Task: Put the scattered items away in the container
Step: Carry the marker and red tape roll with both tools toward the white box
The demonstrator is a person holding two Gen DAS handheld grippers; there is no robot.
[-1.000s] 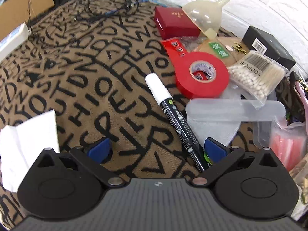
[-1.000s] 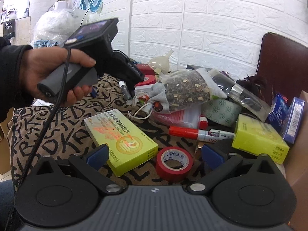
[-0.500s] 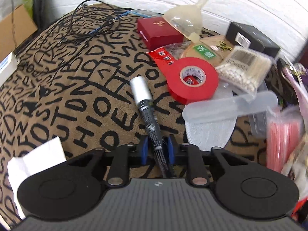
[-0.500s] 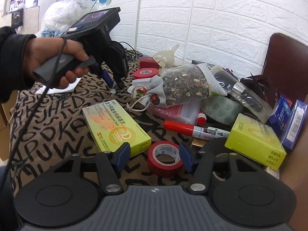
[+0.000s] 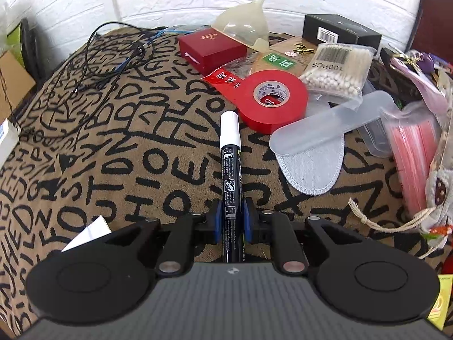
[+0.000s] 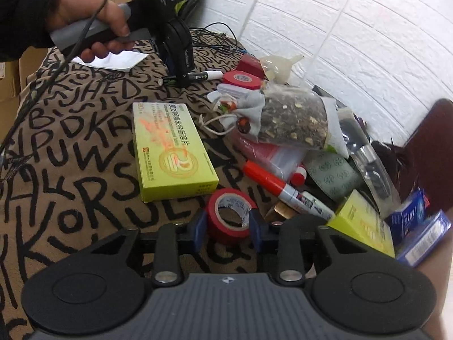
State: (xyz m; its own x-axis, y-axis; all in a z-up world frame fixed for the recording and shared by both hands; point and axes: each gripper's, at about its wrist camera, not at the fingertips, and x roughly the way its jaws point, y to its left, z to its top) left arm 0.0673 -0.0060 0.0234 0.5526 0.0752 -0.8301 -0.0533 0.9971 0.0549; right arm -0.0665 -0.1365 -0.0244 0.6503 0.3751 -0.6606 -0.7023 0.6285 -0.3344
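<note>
A brown cloth (image 5: 119, 147) printed with black letters covers the counter, soft and towel-like. Clutter crowds its far side against the white brick wall: a yellow-green carton (image 6: 170, 150), a mesh pouch of dried bits (image 6: 288, 119), a red box (image 5: 211, 49), a pale funnel (image 5: 243, 25), a bag of cotton swabs (image 5: 338, 69), and a large red tape roll (image 5: 273, 99) just beyond the marker's white cap. The left gripper (image 5: 230, 221) is clenched on the black marker (image 5: 230, 153), which juts forward between its blue pads. The right gripper (image 6: 226, 225) is closing its jaws around a small red tape roll (image 6: 229, 215), pads at its sides, beside the carton and a red-capped marker (image 6: 286, 189).
</note>
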